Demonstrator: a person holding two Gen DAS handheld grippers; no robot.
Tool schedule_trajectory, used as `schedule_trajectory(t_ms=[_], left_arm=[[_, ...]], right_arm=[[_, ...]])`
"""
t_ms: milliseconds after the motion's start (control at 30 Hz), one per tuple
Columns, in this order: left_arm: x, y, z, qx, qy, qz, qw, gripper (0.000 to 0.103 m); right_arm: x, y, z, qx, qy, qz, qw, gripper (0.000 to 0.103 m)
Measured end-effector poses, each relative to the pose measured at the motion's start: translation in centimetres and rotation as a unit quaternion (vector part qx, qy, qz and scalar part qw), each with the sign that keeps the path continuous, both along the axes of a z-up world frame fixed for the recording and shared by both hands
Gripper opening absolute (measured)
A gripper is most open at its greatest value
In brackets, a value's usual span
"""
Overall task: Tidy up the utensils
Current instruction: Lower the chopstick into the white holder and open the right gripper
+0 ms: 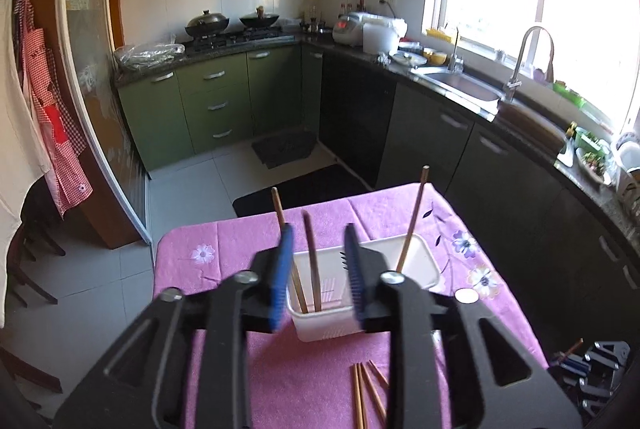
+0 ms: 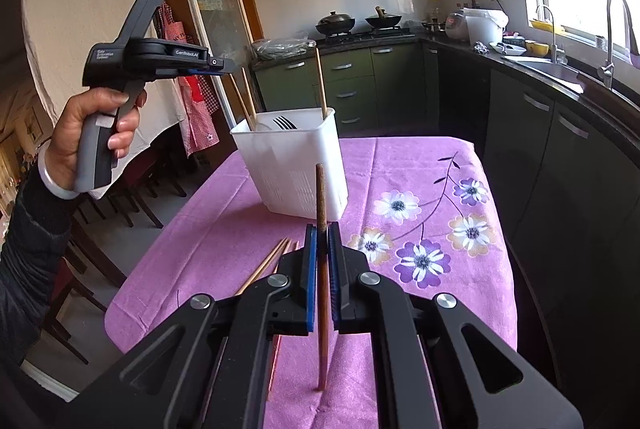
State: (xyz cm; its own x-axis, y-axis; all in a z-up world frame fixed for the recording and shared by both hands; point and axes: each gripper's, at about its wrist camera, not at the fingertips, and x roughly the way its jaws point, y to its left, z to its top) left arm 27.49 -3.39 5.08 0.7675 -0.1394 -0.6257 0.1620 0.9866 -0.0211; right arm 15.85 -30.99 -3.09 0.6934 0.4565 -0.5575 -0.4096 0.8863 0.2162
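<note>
Fork mostly hidden inside white holder (tines only). Left gripper spread wide, empty, above holder. Right gripper pinching upright chopstick.

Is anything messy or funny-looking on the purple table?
A little. A few chopsticks lie loose on the purple tablecloth, fanned out, not in the white utensil holder. The three chopsticks in the holder lean different ways. The right gripper pinches one chopstick upright. Nothing looks spilled or broken.
</note>
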Motion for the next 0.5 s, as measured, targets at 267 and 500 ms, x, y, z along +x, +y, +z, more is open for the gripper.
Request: schedule_trajectory(t_ms=[267,500], left_arm=[[-7.1,0.8,1.7,-0.002,-0.056,-0.012,0.9983,0.057],[-12.2,1.2,-0.3,-0.005,-0.046,-0.036,0.9983,0.057]], right_arm=[[2.9,2.5,6.0,-0.003,-0.053,0.018,0.998,0.006],[6.9,4.6,12.3,0.016,-0.098,0.02,0.995,0.006]])
